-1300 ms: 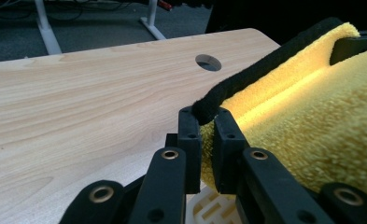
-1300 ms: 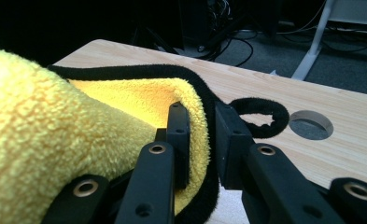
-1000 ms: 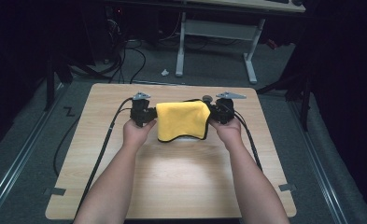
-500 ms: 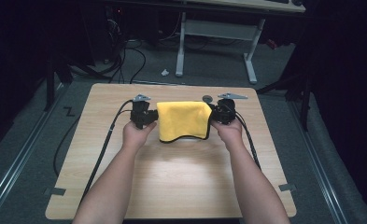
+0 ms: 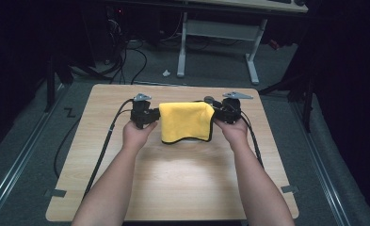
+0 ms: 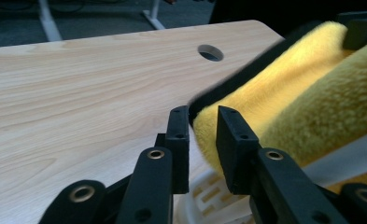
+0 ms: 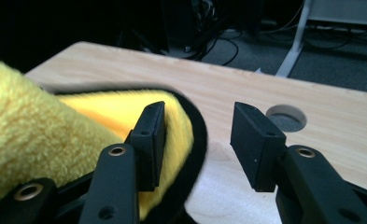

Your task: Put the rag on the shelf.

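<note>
High view: a yellow cloth (image 5: 186, 121) is lying over a white object in the far middle of the table (image 5: 173, 188), between the two grippers.

The left gripper (image 5: 144, 115) is sitting at the cloth's left edge and the right gripper (image 5: 227, 111) at its right edge, each one held by a hand. In the left gripper view the jaws are standing a little apart, with the black-trimmed cloth edge (image 6: 265, 102) between their tips but not clamped. Below it a white slotted basket (image 6: 209, 196) is showing, mostly hidden by the cloth, so I cannot tell what is inside. In the right gripper view the jaws are wide apart, and the cloth (image 7: 125, 116) is lying behind the left jaw. A round hole (image 7: 287, 116) is cut in the table.
</note>
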Demonstrator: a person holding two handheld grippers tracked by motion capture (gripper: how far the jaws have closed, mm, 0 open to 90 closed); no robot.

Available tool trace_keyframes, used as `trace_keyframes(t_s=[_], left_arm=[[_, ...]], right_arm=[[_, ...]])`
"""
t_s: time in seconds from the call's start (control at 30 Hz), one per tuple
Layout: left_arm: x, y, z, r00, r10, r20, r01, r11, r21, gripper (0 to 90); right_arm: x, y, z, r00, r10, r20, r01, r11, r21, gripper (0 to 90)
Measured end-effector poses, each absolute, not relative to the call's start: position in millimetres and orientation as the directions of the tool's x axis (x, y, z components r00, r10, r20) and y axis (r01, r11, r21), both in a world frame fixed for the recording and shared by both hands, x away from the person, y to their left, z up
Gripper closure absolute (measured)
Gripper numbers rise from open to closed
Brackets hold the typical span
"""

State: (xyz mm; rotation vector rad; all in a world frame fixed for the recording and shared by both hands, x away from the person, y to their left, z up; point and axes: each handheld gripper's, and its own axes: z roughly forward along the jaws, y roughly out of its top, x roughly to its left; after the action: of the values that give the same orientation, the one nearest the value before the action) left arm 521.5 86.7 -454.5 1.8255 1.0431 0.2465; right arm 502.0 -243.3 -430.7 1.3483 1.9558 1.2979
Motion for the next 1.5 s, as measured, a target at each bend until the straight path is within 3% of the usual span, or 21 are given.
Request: trace_keyframes(t_s=[0.83,1.2,1.5], left_arm=[[483.7,150.3,-435.0,0.547,0.818,-0.179,0.474,-0.126,0.871,57.9],[444.3,174.9,-441.5,0.564,0.811,-0.156,0.44,-0.136,0.887,47.1],[399.6,174.7,-457.4,0.608,0.78,-0.15,0.44,-0.173,0.881,45.4]], right_arm=[[467.9,-265.4,-406.1,-0.399,0.915,0.053,0.42,0.132,0.898,51.4],[423.6,-267.1,-401.6,-0.427,0.902,-0.067,0.354,0.235,0.905,49.5],[377.6,-255.9,-413.9,-0.456,0.88,-0.131,0.332,0.305,0.893,48.4]])
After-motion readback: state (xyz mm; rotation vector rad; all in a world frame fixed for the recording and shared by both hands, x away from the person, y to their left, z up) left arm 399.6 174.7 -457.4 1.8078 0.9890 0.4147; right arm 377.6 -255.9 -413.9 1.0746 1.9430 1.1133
